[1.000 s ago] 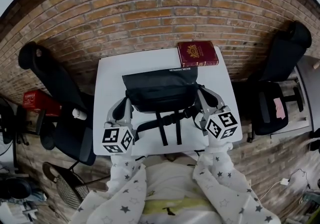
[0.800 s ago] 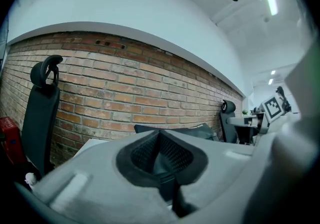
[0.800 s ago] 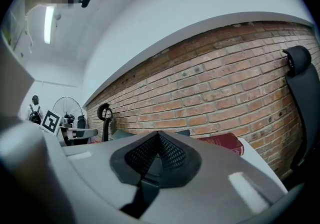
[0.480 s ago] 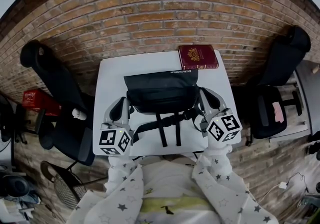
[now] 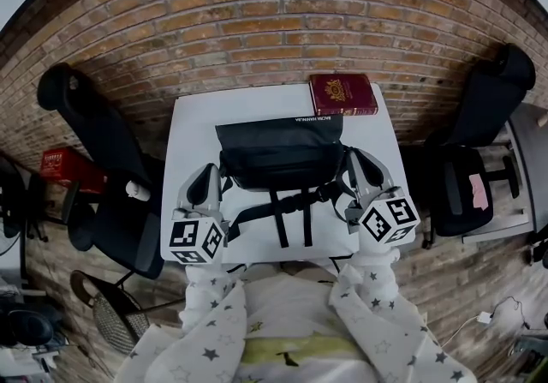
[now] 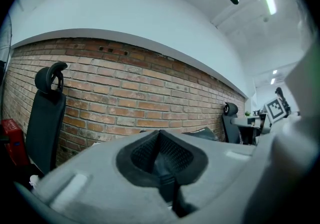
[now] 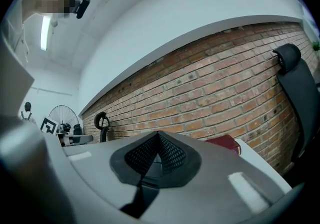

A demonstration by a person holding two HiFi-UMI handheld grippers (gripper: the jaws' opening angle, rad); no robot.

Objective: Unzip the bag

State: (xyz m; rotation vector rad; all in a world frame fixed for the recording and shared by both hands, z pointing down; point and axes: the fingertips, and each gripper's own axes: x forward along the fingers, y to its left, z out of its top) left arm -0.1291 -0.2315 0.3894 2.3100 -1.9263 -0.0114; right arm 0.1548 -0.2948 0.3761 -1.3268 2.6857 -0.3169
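A black bag (image 5: 278, 152) lies in the middle of the white table (image 5: 193, 124), with its straps (image 5: 291, 217) trailing toward me. My left gripper (image 5: 208, 176) sits by the bag's left end, and my right gripper (image 5: 356, 158) by its right end. Both point level toward the brick wall. In the left gripper view the pads of the left gripper (image 6: 159, 138) meet with nothing between them, and a dark corner of the bag (image 6: 202, 133) shows past them. The right gripper (image 7: 158, 139) is likewise shut and empty. Neither view shows the zip.
A dark red book (image 5: 342, 94) lies at the table's far right corner; the book (image 7: 223, 144) also shows in the right gripper view. Black office chairs stand to the left (image 5: 90, 137) and right (image 5: 479, 116). A red box (image 5: 62, 169) sits low at the left. The brick wall (image 5: 274, 21) is behind.
The right gripper has lifted slightly beside the bag. The left gripper and the bag stay where they were.
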